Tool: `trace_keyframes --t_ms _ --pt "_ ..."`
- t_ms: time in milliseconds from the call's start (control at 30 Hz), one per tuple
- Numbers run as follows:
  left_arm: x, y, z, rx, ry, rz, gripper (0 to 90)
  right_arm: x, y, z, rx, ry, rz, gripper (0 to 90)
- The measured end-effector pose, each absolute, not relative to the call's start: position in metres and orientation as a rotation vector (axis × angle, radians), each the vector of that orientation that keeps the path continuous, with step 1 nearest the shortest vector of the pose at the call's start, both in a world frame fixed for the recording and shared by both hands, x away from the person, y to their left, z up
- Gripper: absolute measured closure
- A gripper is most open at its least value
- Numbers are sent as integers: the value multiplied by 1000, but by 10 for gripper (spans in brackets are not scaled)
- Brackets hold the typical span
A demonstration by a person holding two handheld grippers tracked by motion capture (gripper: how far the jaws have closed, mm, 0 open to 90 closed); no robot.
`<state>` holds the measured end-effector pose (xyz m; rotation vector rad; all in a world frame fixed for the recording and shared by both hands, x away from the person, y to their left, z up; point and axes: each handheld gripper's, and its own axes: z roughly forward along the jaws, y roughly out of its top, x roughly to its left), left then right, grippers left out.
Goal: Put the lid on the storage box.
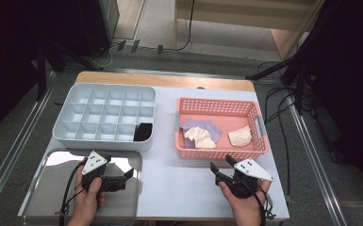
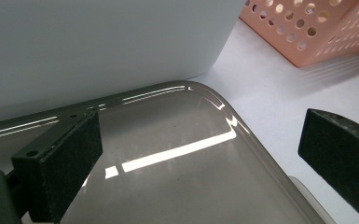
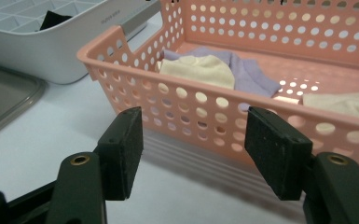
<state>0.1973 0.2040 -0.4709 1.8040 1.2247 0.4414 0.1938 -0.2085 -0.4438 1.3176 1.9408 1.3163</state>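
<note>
A pink perforated basket stands at the right of the table and holds a purple cloth and two cream cloths. My right gripper is just in front of the basket's near wall. It is open, pointing at the wall, with nothing between the jaws. My left gripper hovers low over a shiny metal tray at the front left. It points right and is wide open, with nothing held.
A white divided organiser sits at the back left, with a black item in its near right compartment. Its outer wall is close behind the left gripper. White table surface lies between the metal tray and the basket.
</note>
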Motion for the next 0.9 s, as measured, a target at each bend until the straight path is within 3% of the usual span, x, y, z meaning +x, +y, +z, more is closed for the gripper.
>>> trace_keyframes --t_ms 900 --pt "199 202 -473 1807 1249 459 1 233 -187 -430 1297 1972 1310 454"
